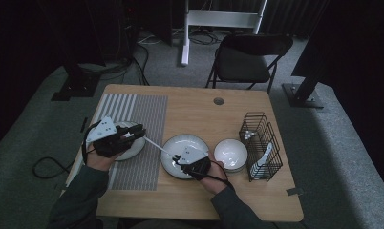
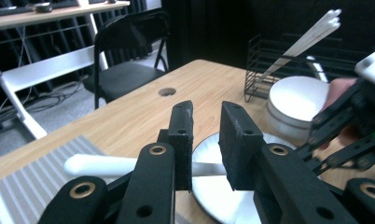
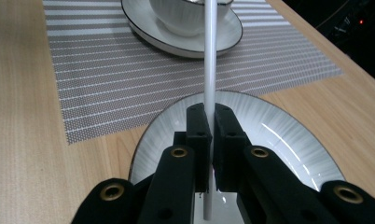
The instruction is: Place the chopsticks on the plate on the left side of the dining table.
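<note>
White and slender, the chopstick (image 1: 154,144) runs as a long diagonal above the tabletop, rising from the right gripper (image 1: 179,157) toward the left edge and the left gripper (image 1: 136,134). The right gripper's jaws are clamped tight on its lower part, above the large ribbed plate (image 1: 168,164) near the front edge; in the right gripper view the stick (image 3: 209,70) points straight away toward the saucer (image 3: 223,39) on the striped placemat (image 3: 106,79). The left gripper's jaws stand apart with the stick (image 2: 101,165) crossing between them; whether the pads touch it I cannot tell.
</note>
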The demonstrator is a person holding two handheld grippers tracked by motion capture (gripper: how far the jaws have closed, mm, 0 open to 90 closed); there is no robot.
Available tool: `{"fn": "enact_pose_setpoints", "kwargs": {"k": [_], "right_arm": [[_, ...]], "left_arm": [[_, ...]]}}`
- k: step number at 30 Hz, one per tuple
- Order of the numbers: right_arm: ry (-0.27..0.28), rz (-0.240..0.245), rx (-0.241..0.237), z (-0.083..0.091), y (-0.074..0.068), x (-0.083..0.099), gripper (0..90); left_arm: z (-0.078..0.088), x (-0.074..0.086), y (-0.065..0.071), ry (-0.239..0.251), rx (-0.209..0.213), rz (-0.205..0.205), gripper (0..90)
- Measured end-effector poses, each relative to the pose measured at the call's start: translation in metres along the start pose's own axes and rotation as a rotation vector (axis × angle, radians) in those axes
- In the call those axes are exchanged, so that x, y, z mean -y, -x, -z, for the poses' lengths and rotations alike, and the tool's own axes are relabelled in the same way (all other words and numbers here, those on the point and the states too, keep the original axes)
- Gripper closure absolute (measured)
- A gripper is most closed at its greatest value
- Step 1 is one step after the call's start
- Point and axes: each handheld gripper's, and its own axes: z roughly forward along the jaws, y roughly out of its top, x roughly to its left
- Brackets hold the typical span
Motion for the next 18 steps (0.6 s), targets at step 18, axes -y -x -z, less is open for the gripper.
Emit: {"fn": "enact_pose_setpoints", "kwargs": {"k": [18], "right_arm": [[-0.041,0.038,-0.044,-0.011,-0.001,-0.014,86.8]], "left_arm": [[0.000,0.021,-0.017,-0.052,-0.029,0.073,70.6]]}}
